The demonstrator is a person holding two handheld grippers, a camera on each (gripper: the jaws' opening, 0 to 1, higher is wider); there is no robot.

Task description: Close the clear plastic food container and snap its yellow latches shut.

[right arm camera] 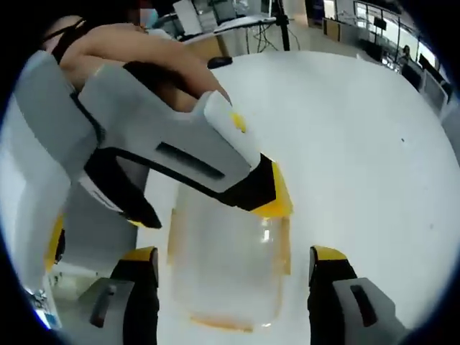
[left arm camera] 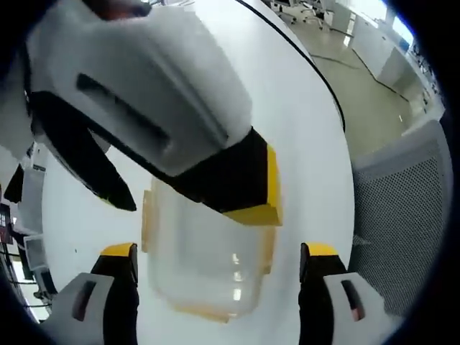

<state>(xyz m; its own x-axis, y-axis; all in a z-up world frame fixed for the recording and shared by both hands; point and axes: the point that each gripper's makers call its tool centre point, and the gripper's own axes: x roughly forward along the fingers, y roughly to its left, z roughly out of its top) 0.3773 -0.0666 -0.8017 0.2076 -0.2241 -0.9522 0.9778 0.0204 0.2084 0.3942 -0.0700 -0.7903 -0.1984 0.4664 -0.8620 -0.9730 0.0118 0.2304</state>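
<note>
Clear plastic, faintly frosted, makes up the container (left arm camera: 205, 266), a rounded box with yellow latches (left arm camera: 146, 219) folded along its sides. It sits on a white round table (left arm camera: 302, 129), well in from the curved edge. Its lid looks to be on top, though whether the latches are snapped down cannot be told.

In the left gripper view, the left gripper (left arm camera: 219, 269) has its jaws spread wide, one on each side of the container, yellow-tipped and not touching it. The right gripper (left arm camera: 215, 183) reaches in from above, grey-white with black and yellow ends; one jaw tip rests against the container's top, the other hangs off to the side over bare table. Its jaws are parted.

In the right gripper view, the container (right arm camera: 226, 266) lies between the wide-set jaws of the right gripper (right arm camera: 233, 277). The left gripper (right arm camera: 208, 194) comes in from the left, held by a hand (right arm camera: 136, 50), its yellow tip at the container's far end.

Beyond the table edge the left gripper view shows a grey floor (left arm camera: 359, 93), a mesh panel (left arm camera: 402, 215) and white furniture further off. The right gripper view shows desks and windows (right arm camera: 359, 14) in the distance.
</note>
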